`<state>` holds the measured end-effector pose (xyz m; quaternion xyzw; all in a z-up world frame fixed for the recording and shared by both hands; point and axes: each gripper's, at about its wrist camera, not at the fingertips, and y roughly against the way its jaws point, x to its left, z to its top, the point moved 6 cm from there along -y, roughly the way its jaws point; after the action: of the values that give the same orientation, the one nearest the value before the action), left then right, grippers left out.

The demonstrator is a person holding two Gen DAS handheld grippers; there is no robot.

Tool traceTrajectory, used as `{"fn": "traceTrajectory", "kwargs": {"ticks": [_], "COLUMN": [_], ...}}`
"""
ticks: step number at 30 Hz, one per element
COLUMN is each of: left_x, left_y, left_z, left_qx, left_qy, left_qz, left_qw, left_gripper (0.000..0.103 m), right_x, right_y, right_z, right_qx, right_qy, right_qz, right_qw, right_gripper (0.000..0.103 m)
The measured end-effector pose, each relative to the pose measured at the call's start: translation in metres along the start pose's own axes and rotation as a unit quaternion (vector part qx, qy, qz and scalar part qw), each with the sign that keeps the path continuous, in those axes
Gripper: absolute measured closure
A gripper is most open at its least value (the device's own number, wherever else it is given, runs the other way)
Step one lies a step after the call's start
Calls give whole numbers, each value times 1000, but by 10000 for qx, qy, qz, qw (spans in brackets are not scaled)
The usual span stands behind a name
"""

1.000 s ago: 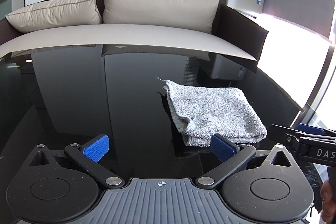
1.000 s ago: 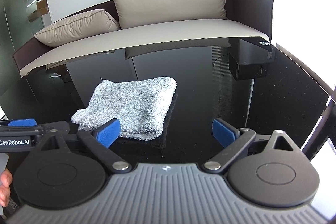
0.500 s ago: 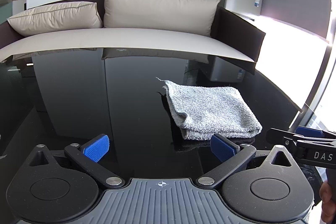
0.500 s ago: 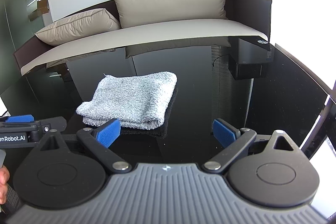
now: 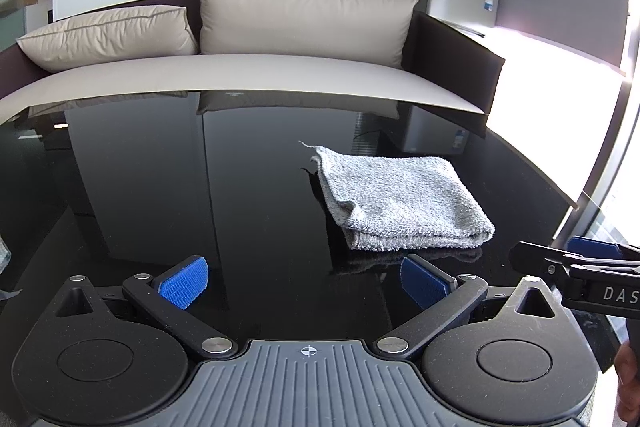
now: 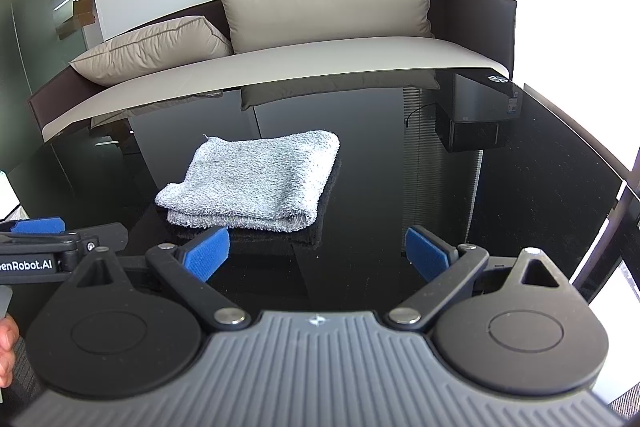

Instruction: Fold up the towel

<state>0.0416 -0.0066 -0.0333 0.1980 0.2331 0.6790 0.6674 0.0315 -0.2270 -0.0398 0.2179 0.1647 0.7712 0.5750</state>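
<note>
The grey towel (image 5: 400, 199) lay folded on the black glossy table (image 5: 160, 187), right of centre in the left wrist view. The left gripper (image 5: 304, 285) stood spread wide, holding nothing; the right gripper (image 6: 318, 253) likewise. The towel's inner layers were hidden. At the lower right edge, a hand (image 5: 628, 387) was cut off.

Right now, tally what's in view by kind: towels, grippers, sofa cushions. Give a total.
Towels: 1, the folded grey towel on the black table.
Grippers: 2, left gripper and right gripper, both open.
Sofa cushions: 2.
Total: 5.
</note>
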Motion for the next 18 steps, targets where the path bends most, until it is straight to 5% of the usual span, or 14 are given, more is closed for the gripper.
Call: {"fn": "traceTrajectory", "kwargs": {"ticks": [18], "left_x": [-5], "left_y": [18], "left_z": [-9], "left_qx": [-117], "left_qy": [-139], "left_qz": [13], "left_qw": [9998], "left_gripper": [1], "right_x": [2], "right_y": [17], "right_z": [-9], "right_qx": [-2], "right_qy": [16], "right_qz": [41], "right_qw": [10000], "right_gripper": [5]}}
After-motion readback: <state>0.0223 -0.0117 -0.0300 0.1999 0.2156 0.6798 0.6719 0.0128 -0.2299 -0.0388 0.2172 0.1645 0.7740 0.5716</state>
